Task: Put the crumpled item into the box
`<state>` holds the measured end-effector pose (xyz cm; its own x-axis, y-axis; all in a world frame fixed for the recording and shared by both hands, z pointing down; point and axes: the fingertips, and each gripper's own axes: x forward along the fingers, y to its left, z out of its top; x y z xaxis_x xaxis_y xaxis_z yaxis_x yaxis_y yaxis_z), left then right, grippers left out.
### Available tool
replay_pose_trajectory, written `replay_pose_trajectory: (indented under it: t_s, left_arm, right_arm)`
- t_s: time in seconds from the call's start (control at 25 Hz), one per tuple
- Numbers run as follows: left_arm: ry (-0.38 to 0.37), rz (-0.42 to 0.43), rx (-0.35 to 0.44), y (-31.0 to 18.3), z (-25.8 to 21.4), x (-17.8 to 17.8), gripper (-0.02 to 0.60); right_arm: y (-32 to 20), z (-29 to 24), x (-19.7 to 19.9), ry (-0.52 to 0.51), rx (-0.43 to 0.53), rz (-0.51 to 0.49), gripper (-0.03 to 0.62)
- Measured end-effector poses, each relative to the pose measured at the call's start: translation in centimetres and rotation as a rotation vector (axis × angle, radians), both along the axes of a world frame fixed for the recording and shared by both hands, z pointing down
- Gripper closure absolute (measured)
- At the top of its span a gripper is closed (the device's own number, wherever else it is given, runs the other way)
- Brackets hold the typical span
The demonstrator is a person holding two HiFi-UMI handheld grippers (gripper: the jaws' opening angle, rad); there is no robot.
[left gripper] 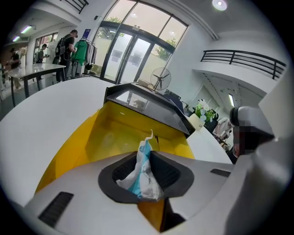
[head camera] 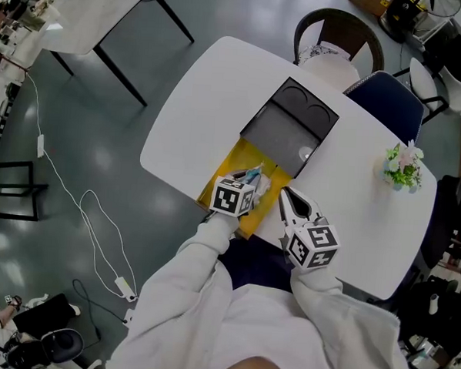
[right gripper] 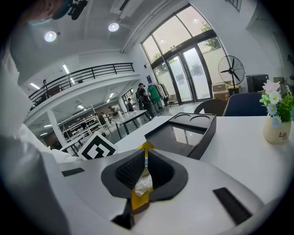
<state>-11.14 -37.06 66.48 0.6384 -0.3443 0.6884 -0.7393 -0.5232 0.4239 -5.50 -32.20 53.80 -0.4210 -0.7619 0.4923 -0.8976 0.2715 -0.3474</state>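
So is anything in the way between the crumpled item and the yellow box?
Nothing visible does. The crumpled item, pinched by the left gripper, is right over the yellow box, whose near end lies open; the black cover only tops the far end.

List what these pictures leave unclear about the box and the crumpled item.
- Floor of the yellow box: head view, partly covered by the left gripper.
- Lower part of the crumpled item: left gripper view, sunk between the jaws.
- Most of the box: right gripper view, only a yellow sliver shows between the right gripper jaws.
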Motion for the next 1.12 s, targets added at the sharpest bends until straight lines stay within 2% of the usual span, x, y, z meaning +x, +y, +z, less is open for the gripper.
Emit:
replay_pose_trajectory:
  t_s: [0.32,0.6,1.12]
  left_arm:
    - [-0.041,-0.018,0.026,-0.3,-0.2,-1.0,0.419]
    - [-0.067,-0.048,0.037,-0.2,-1.0,-1.9,0.296]
    - [0.037,-0.105,0.105,1.2,-6.2,-4.1,0.270]
  right_arm:
    - [0.0,-0.1,-0.3,0.004,0.004,-0.013,0.551]
    - [0.2,-0.2,-0.5,0.002,0.012,-0.015,0.551]
    - [0.2,-0.8,-1.6,-0.009,0.034,-0.041,0.551]
